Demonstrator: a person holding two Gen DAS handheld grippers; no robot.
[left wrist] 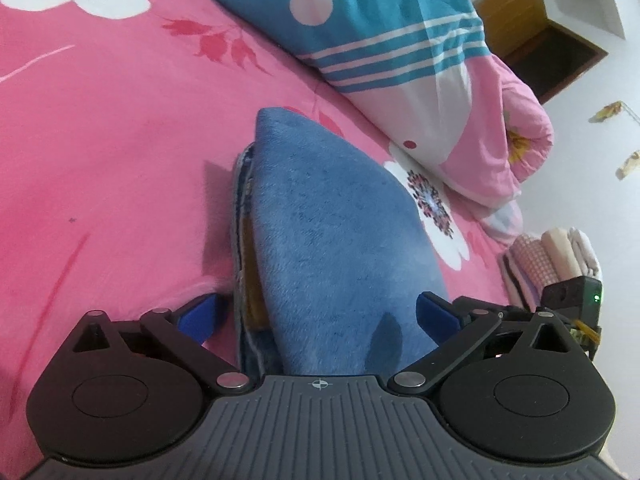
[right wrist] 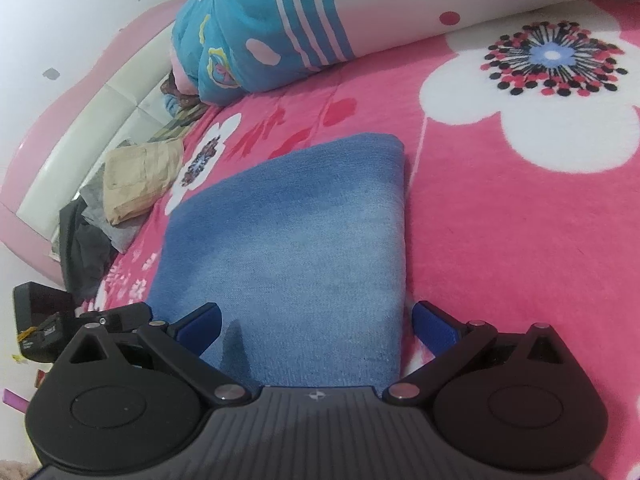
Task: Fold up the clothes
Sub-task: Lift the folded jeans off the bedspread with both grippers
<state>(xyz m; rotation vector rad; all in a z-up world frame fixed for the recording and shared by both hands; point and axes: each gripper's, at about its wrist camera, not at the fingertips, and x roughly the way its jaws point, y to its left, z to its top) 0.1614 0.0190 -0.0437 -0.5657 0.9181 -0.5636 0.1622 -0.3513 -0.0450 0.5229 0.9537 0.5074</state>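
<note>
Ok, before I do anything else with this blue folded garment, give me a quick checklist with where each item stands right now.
1. Left gripper open around the blue garment: ok, jaws spread wide.
2. Right gripper open: ok, one finger on each side of the cloth.
3. Garment folded into a compact stack: ok, layered edges show in the left wrist view.
4. Garment lying flat on the pink blanket: ok.
5. Clear of the rolled quilt: ok, a gap shows.
6. Underside layers aligned: cannot tell.
</note>
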